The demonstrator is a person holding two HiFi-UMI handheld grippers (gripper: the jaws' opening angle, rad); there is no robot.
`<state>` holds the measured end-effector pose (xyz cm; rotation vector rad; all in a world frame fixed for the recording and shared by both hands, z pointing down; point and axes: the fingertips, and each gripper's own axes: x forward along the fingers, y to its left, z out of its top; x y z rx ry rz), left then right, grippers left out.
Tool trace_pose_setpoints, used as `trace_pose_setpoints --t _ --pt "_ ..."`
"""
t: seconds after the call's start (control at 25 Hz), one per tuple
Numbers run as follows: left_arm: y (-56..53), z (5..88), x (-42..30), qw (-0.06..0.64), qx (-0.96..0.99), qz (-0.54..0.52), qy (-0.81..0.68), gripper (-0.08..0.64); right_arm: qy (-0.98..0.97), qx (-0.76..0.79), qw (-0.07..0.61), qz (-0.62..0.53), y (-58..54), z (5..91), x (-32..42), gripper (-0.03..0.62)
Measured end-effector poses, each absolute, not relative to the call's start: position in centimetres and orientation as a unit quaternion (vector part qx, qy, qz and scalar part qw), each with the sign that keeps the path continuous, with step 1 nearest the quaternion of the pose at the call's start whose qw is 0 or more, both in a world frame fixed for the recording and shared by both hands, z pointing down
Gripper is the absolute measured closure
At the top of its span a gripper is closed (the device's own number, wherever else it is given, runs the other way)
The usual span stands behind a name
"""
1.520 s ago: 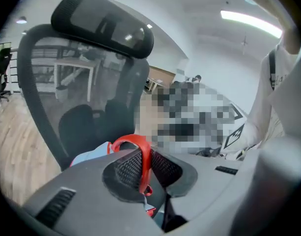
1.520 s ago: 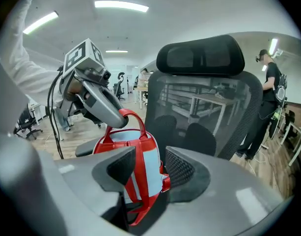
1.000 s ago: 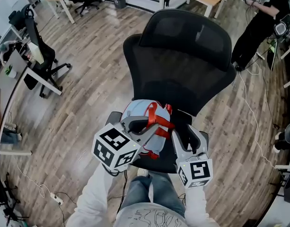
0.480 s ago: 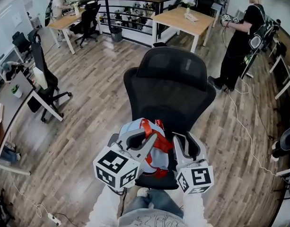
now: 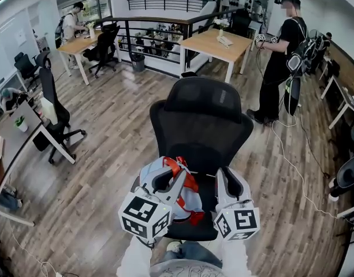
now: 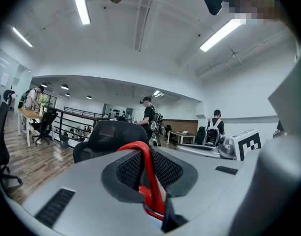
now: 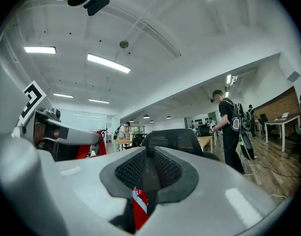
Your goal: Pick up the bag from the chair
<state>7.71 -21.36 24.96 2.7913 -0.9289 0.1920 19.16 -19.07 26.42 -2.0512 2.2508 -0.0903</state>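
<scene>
A black mesh office chair (image 5: 202, 120) stands in the middle of the head view. Over the front of its seat hangs a light blue bag (image 5: 190, 198) with red straps (image 5: 178, 166). My left gripper (image 5: 175, 178) is shut on a red strap (image 6: 140, 149), which loops up between its pads in the left gripper view. My right gripper (image 5: 227, 176) is just to the right of the bag, jaws together, with a red, white-striped strap end (image 7: 139, 205) pinched low between them. The chair back (image 6: 113, 132) shows beyond the left jaws, and the chair back (image 7: 175, 136) beyond the right jaws.
A person (image 5: 280, 56) stands at the back right beside a wooden desk (image 5: 217, 42). A cable (image 5: 292, 160) trails over the wood floor on the right. Another black chair (image 5: 55, 111) and a desk stand at the left. A railing (image 5: 153, 39) runs behind.
Both grippers and the bag have come up off the seat and slightly toward me. The head view has tilted up, showing more of the room.
</scene>
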Motion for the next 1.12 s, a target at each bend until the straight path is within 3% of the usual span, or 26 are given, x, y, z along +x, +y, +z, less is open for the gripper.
trace_pose_setpoints --t 0.16,1.12 --pt "-21.0 24.6 7.3 0.076 0.938 0.063 -0.332 0.511 0.734 -0.676 0.059 -0.023 -18.5 25.6 19.3 0.581" --pt "-21.2 25.2 4.6 0.082 0.927 0.054 -0.361 0.508 0.712 -0.700 0.054 -0.018 -17.8 25.1 20.4 0.581"
